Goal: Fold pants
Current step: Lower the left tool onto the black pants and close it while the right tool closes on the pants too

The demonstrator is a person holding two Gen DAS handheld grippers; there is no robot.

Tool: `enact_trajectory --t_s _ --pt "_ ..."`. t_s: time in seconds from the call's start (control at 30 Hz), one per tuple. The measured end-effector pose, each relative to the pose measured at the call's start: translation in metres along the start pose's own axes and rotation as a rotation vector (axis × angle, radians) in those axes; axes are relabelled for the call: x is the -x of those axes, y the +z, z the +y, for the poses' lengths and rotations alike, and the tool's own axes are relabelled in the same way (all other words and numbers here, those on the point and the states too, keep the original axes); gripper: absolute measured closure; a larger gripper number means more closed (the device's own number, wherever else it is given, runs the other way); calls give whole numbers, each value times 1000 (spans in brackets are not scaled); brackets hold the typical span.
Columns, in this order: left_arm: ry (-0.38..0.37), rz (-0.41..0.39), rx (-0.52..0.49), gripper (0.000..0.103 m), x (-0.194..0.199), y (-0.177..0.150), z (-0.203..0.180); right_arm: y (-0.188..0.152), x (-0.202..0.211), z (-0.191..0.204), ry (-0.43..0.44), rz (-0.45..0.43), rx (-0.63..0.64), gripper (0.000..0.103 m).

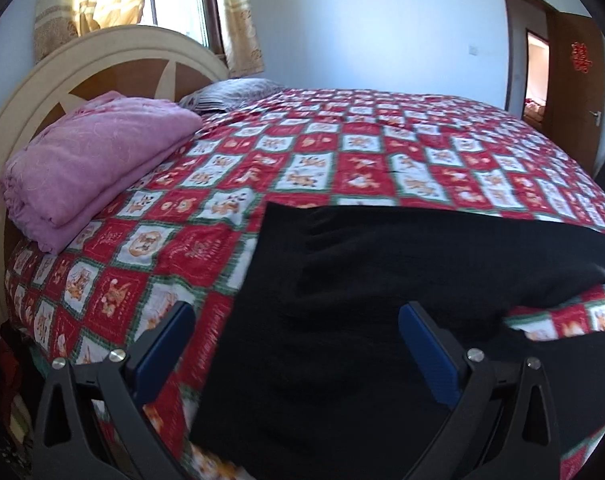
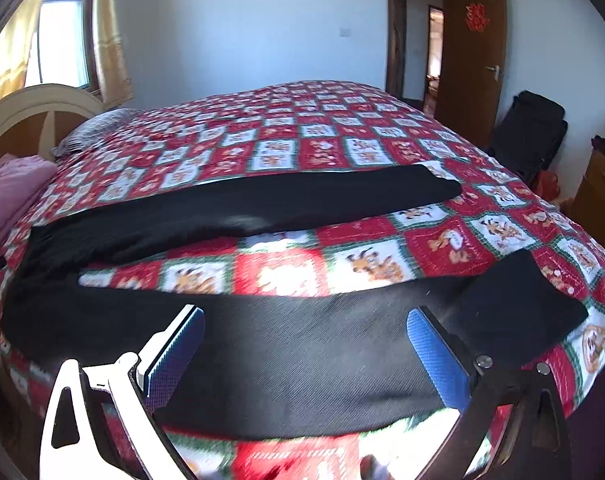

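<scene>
Left gripper [image 1: 296,354]: held with its jaws wide apart and nothing between them, above the waist end of the pants near the bed's near edge.
Pants [image 2: 262,336]: black, laid flat on the bedspread [image 2: 342,256] along the near edge of the bed, waist toward the headboard end; the two legs are spread in a V, the far leg [image 2: 302,196] reaching toward the middle of the bed.
Right gripper [image 2: 306,350]: held with its jaws wide apart and empty, over the near leg, toward its cuff end.
Stage: the pants are judged to be spread out and not yet folded; no grasp has been made.
Risk, grasp: the patterned bedspread could be pinched together with the black cloth if the pads are closed too low, and the bedding would then be dragged along.
Risk, fold: the near leg lies close to the bed's edge and could be slid off it if only one end is lifted.
Surroundings: a folded pink blanket [image 1: 90,160] is stacked at the headboard [image 1: 82,68], well apart from the pants; a pillow [image 1: 230,94] lies beyond it.
Obstruction: none is seen across the middle of the bed; the edge of the near cuff is possibly hidden behind the right finger.
</scene>
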State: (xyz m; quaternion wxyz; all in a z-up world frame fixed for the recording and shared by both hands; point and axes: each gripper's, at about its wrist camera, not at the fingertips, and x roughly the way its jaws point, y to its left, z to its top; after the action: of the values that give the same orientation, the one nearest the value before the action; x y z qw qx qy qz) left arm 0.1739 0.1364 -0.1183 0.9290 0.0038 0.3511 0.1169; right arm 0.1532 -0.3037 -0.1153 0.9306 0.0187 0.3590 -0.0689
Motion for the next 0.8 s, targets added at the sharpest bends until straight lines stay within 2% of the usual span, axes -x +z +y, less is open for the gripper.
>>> enact_trajectory --t_s 0.13,0.3,0.47,0.5,0.7,0.8 --pt "24 13 -4 0 -35 20 21 25 -29 -11 -60 25 33 1" --pt "-4 44 -11 0 -76 46 35 55 -56 -24 -78 15 37 2" --pt "-48 77 -61 0 -118 69 24 72 -82 -24 -75 44 34 15" --pt "-54 88 -59 1 -125 71 24 74 -87 -24 -70 53 30 16" --pt "-135 172 18 29 -162 78 32 79 -102 -21 -81 63 63 18" --pt "-153 178 20 31 -166 74 32 81 -108 -27 -93 68 57 18"
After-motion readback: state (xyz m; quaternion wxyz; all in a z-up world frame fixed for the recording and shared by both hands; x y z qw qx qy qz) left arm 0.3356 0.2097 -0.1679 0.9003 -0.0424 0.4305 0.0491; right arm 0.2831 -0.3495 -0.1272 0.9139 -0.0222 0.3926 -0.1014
